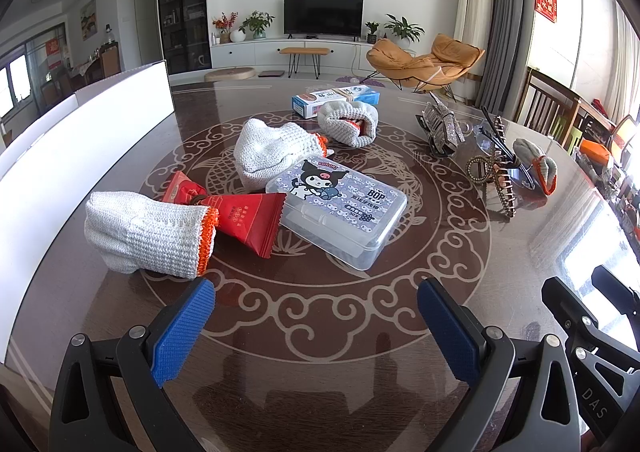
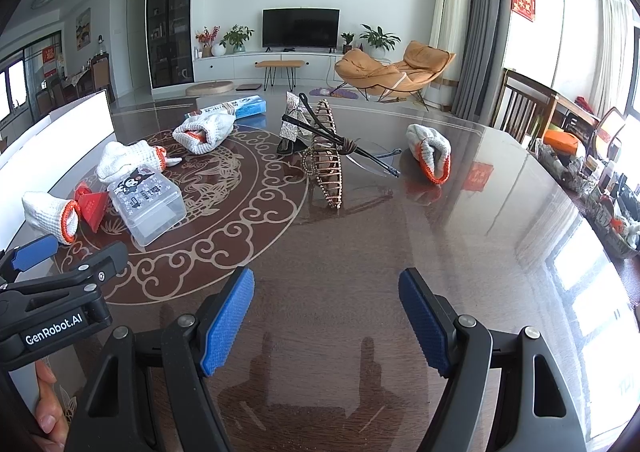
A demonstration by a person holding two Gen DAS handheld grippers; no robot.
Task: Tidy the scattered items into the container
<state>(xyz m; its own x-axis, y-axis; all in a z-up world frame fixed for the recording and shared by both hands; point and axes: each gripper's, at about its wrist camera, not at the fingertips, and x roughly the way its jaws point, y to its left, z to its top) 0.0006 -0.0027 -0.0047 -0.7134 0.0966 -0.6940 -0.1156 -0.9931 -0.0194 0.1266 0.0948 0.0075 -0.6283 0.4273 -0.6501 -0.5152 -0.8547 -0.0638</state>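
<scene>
On the patterned brown table lie several white knit gloves with orange cuffs; the nearest glove [image 1: 148,236] [image 2: 50,214] is just ahead and left of my left gripper [image 1: 316,328], which is open and empty. Beside it lie a red packet [image 1: 244,220] [image 2: 92,208] and a clear plastic box [image 1: 340,208] [image 2: 148,202] with a cartoon label. A bronze hair claw [image 1: 500,180] [image 2: 326,156], a glittery clip [image 1: 442,128] [image 2: 292,122], glasses [image 2: 376,158] and another glove [image 2: 430,150] lie further right. My right gripper [image 2: 326,326] hovers open over bare tabletop. The white container [image 1: 80,140] [image 2: 60,136] stands at the left.
A blue-and-white carton [image 1: 336,98] [image 2: 236,108] lies at the table's far side behind two more gloves [image 1: 272,154] [image 1: 348,124]. A wooden chair [image 2: 524,104] and a cluttered shelf [image 2: 600,188] stand to the right. A hand [image 2: 50,404] holds the left gripper's handle.
</scene>
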